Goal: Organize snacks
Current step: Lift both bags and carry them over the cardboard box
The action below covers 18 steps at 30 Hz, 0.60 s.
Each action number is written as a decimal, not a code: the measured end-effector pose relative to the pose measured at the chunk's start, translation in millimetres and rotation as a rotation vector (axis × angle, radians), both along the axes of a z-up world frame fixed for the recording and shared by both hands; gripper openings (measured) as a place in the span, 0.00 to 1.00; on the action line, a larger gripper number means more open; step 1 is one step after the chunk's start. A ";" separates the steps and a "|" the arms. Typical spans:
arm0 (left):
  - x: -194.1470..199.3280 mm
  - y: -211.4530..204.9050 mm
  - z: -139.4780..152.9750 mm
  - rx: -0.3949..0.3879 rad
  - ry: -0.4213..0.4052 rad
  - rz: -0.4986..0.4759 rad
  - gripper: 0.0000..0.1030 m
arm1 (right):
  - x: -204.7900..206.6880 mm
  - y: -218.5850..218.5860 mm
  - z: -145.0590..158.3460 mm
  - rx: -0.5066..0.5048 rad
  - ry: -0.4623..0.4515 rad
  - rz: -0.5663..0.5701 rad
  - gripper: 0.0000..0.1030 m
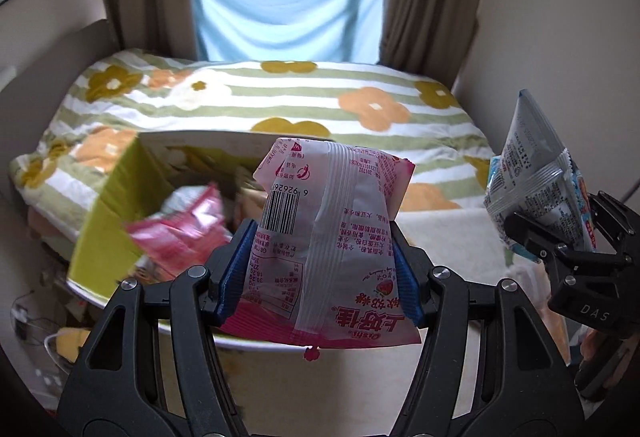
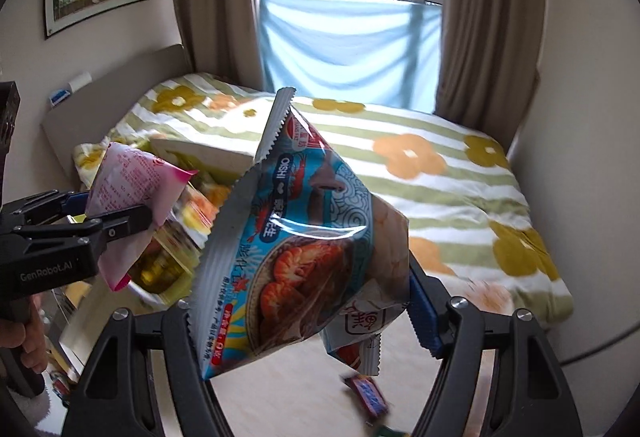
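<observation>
You are midway, by the look of it: your left gripper (image 1: 320, 265) is clamped on a pink snack packet (image 1: 332, 237), and your right gripper (image 2: 300, 321) is clamped on a blue prawn-cracker bag (image 2: 304, 237), both held up in the air. The green cardboard box (image 1: 108, 221) below already holds several blurred packets. A small bar (image 2: 366, 399) lies loose on the surface.

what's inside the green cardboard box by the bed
The green box holds a blurred pile of snack packets, pink ones on top. The pink-and-white bag held in the left gripper covers the box's right half, so the contents there can't be seen.
</observation>
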<state>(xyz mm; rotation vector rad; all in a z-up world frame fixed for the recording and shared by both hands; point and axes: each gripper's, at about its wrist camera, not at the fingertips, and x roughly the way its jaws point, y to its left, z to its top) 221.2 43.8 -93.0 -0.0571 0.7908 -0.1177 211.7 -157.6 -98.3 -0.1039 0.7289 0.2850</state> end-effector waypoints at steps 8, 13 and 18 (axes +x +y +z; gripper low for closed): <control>45.7 97.1 11.0 0.006 -0.012 0.051 0.58 | 48.5 89.4 6.8 0.026 -0.003 0.064 0.67; 83.7 149.3 2.3 0.019 0.010 0.059 0.58 | 75.9 137.2 -0.5 0.030 0.006 0.083 0.67; 116.5 176.6 -21.2 0.041 0.064 0.039 0.58 | 90.2 163.4 -9.4 0.028 0.037 0.058 0.67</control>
